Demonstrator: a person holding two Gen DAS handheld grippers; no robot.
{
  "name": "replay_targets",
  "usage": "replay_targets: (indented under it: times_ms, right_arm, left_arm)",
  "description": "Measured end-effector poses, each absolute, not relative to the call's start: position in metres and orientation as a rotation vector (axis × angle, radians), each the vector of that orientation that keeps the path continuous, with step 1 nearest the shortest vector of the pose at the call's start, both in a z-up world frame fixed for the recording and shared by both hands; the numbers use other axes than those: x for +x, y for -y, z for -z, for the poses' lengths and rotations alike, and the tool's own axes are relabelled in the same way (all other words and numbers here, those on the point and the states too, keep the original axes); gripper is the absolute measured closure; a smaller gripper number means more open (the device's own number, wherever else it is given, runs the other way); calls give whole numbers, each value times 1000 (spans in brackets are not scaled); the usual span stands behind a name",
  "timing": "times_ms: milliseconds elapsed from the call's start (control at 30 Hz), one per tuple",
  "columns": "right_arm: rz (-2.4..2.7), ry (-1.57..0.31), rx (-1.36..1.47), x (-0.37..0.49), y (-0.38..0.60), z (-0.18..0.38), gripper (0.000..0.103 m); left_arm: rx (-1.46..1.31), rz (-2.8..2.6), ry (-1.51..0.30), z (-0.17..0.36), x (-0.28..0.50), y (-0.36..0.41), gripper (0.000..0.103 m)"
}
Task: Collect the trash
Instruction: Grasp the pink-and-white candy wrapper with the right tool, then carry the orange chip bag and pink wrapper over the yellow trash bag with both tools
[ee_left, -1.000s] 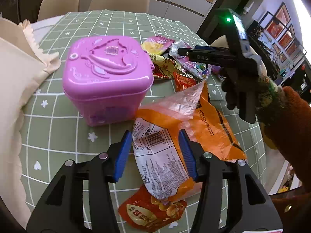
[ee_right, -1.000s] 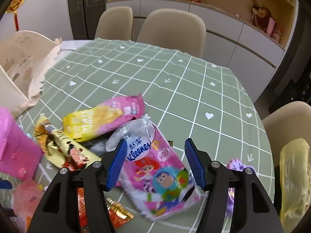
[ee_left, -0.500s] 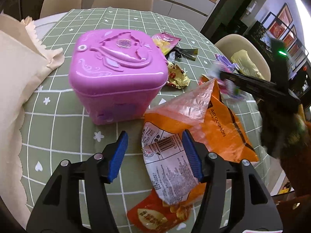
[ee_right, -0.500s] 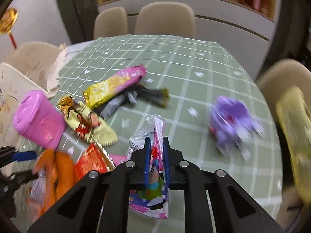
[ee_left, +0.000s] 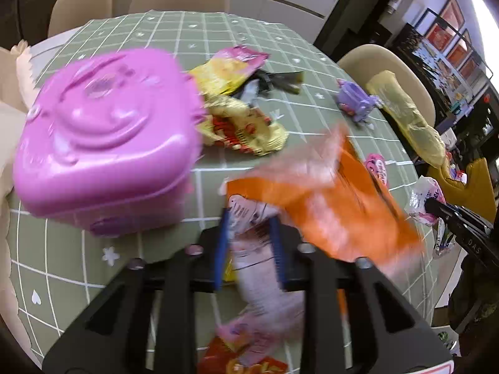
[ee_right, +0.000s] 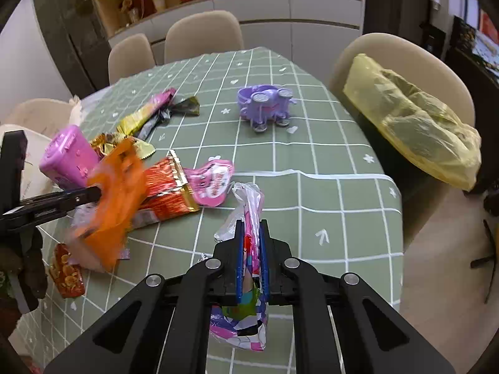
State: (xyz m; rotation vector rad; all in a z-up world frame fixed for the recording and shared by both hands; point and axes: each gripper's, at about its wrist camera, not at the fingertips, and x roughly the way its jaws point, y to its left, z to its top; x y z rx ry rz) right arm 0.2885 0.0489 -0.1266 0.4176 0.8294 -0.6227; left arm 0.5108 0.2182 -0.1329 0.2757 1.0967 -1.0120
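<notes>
Left wrist: left hand-held gripper [ee_left: 249, 240] just closed on orange wrapper [ee_left: 315, 202], lifting.

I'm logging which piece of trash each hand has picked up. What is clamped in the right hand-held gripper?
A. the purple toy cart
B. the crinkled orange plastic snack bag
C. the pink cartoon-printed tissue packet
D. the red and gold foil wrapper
C: the right hand-held gripper has its blue pads pressed on the pink cartoon-printed tissue packet, lifted off the green checked tablecloth.

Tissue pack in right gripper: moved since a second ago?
Yes. The tissue pack left the wrapper pile, now clamped over the table edge, nearer the yellow bag.
</notes>
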Motion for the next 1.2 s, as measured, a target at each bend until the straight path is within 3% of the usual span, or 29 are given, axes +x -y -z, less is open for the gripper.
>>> replay_targets:
  times_ms: [167, 800, 1200]
  right_arm:
    - [641, -781, 433, 273, -49, 114, 92]
    - [568, -622, 353, 223, -40, 40, 93]
    - [623, -581, 283, 158, 61, 14, 93]
  left_arm:
    - [306, 1056, -1041, 109, 488, -210, 93]
    - [253, 1054, -857, 16, 448, -196, 94]
    - [206, 1130, -863, -9, 398, -90, 94]
